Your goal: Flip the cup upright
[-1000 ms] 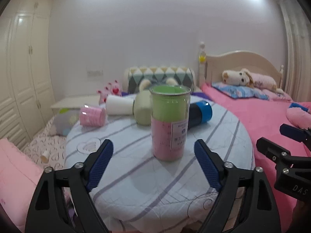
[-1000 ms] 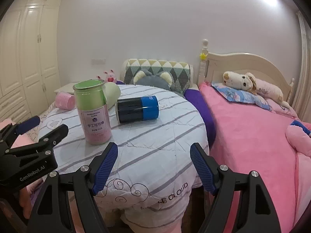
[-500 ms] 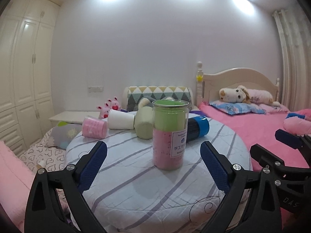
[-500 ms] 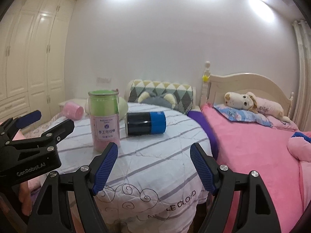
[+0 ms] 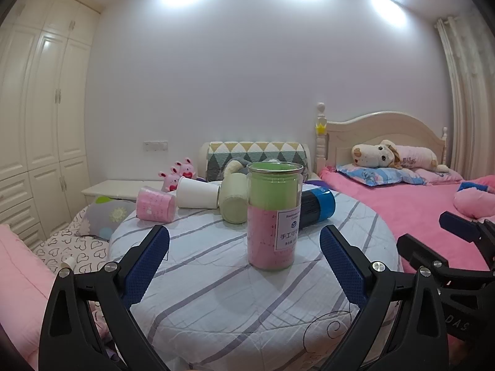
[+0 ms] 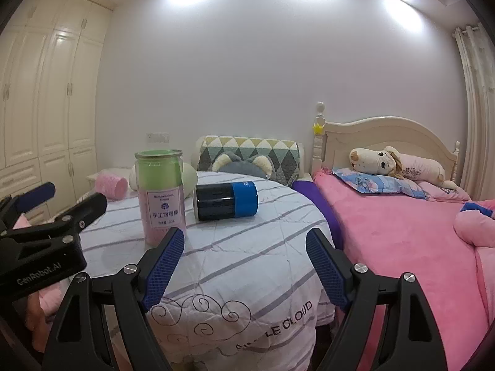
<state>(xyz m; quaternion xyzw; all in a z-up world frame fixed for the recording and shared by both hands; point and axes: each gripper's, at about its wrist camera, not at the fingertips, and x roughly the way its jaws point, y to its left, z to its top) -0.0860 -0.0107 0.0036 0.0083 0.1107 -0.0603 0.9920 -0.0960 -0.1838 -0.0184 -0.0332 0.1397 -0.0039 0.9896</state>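
A tall clear cup [image 5: 273, 216] with a green top half and pink bottom half stands upright on the round striped table [image 5: 216, 293]; it also shows in the right wrist view [image 6: 161, 199]. Behind it lie several cups on their sides: a black and blue one [image 6: 227, 201] [image 5: 318, 208], a pale green one [image 5: 233, 198], a white one [image 5: 198, 193] and a pink one [image 5: 156, 205]. My left gripper [image 5: 244, 262] is open and empty, just short of the tall cup. My right gripper [image 6: 244, 266] is open and empty over the table's near edge.
A bed with a pink cover [image 6: 402, 232] and a plush dog [image 6: 380, 160] lies to the right of the table. A patterned cushion [image 6: 250, 151] sits behind it. White wardrobes [image 5: 37, 123] line the left wall. A low white cabinet [image 5: 117, 187] stands at the back left.
Both grippers have pulled back and tilted upward, so the table and cups sit lower in view. The tall cup stays upright, untouched. Both grippers stay open.
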